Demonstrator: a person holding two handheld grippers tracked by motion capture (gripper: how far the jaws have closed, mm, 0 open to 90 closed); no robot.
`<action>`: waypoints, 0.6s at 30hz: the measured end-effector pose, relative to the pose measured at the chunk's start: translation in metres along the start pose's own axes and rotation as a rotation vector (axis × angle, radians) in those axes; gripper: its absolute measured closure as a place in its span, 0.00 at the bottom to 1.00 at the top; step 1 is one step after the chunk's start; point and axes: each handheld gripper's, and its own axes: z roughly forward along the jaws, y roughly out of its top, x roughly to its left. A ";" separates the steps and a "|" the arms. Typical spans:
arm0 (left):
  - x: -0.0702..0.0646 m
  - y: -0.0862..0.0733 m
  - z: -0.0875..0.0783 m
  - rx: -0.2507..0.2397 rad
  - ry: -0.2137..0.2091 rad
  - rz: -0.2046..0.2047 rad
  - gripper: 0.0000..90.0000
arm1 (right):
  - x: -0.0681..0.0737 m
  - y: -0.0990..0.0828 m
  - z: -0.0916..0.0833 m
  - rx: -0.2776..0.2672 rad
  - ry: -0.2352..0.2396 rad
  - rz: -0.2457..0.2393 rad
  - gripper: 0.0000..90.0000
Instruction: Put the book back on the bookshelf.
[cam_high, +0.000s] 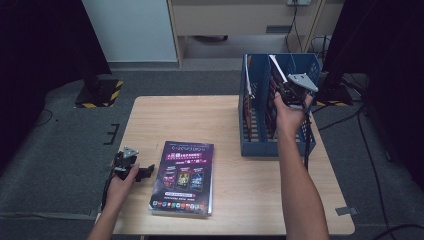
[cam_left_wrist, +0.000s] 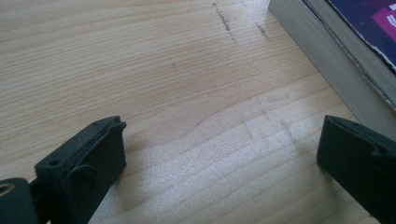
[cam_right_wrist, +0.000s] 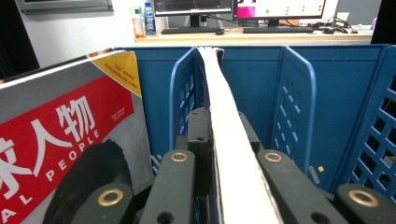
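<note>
A blue file rack (cam_high: 255, 145) stands at the table's back right. My right gripper (cam_high: 289, 92) reaches into it from above, shut on the white page edge of a thin magazine (cam_high: 278, 71) that stands upright in a middle compartment. In the right gripper view the jaws (cam_right_wrist: 219, 121) clamp this magazine (cam_right_wrist: 217, 79) between blue dividers (cam_right_wrist: 299, 93). A red-covered magazine (cam_right_wrist: 70, 130) leans in the compartment to its left. My left gripper (cam_high: 145, 171) rests low on the table, open, just left of a dark-covered book stack (cam_high: 185, 175). In the left gripper view the open gripper (cam_left_wrist: 224, 140) has only bare wood between its fingers.
The wooden table (cam_high: 200, 115) has free room in the middle and back left. In the left gripper view the book stack's page edges (cam_left_wrist: 327, 60) lie at the upper right. Dark stands and cables sit on the floor around the table.
</note>
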 end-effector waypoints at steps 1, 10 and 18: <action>0.000 0.000 0.000 0.000 0.000 0.000 0.00 | 0.000 -0.001 0.001 0.002 0.002 -0.002 0.91; 0.000 0.000 0.000 0.000 -0.001 0.000 0.00 | 0.002 -0.003 0.003 0.001 0.004 -0.001 0.91; 0.000 0.000 0.000 0.000 -0.001 0.001 0.00 | 0.002 -0.005 0.004 0.005 0.009 -0.006 0.91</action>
